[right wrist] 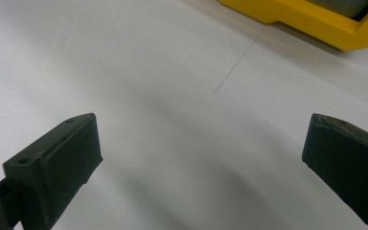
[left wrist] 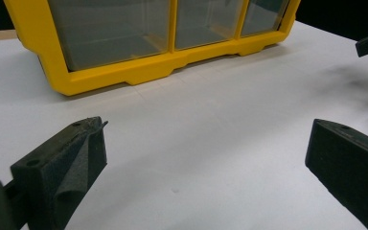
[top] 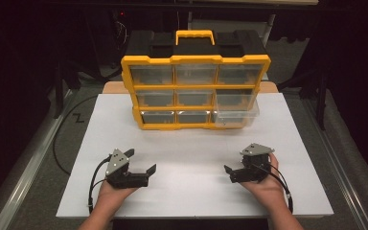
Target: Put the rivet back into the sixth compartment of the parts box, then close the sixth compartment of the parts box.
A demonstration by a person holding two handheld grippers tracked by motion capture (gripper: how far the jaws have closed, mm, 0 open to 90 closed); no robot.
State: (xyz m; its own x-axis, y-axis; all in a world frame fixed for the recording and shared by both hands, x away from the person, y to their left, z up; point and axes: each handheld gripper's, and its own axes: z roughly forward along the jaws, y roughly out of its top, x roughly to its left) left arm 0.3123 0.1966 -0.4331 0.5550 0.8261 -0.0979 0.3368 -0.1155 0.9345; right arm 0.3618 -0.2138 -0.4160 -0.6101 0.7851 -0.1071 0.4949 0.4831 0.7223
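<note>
The yellow-framed plastic drawer cabinet point(left wrist: 124, 76) is cut off at the top in the left gripper view; what its clear drawers hold is too hazy to tell.

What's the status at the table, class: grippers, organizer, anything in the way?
Left gripper open, right gripper open, both low over the white board, holding nothing. Yellow drawer organizer upright; bottom-right drawer pulled partway out. Nothing between grippers and organizer.

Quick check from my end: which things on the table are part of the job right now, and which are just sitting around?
In the job:
- yellow drawer organizer, nine clear drawers
- bottom-right drawer, pulled partly out
- left gripper, open, holding nothing
- right gripper, open, holding nothing

Just there:
- white board under everything
- black cable left of the board
</note>
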